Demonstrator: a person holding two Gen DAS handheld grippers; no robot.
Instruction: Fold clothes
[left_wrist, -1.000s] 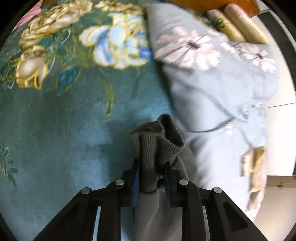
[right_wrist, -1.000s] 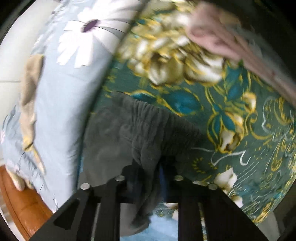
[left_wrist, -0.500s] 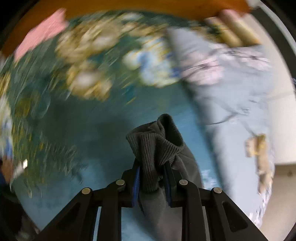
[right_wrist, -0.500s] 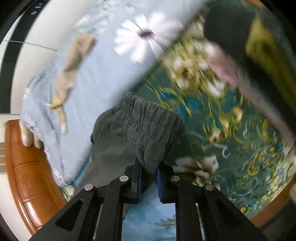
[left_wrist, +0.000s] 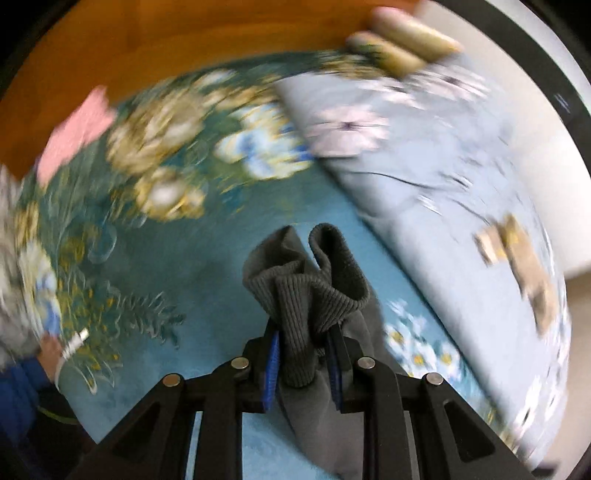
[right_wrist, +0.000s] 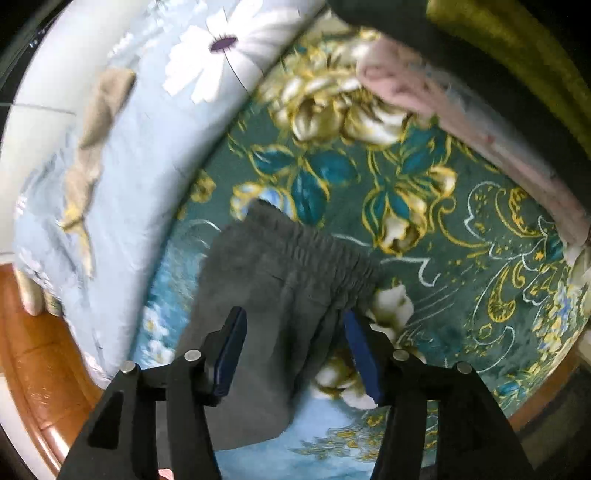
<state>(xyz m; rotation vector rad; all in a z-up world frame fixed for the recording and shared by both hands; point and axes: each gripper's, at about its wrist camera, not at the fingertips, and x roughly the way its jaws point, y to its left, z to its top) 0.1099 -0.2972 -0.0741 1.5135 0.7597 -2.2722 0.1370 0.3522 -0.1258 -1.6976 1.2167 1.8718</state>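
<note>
The garment is a pair of dark grey trousers. In the left wrist view my left gripper (left_wrist: 303, 354) is shut on their ribbed cuff (left_wrist: 314, 284), which bunches up above the fingers. In the right wrist view the gathered elastic waistband (right_wrist: 306, 254) lies on the teal floral blanket (right_wrist: 443, 236). My right gripper (right_wrist: 295, 339) is open just above the cloth, with its blue pads on either side of the waist end and nothing held.
A light blue flowered quilt (left_wrist: 443, 177) lies bunched along one side of the bed; it also shows in the right wrist view (right_wrist: 122, 155). A pink garment (right_wrist: 461, 110) lies at the blanket's far edge. Wooden bed frame (right_wrist: 26, 350) borders the blanket.
My right gripper has opened and let go of the waistband, which now lies on the blanket. My left gripper still holds the cuff and has swung, so its view is blurred.
</note>
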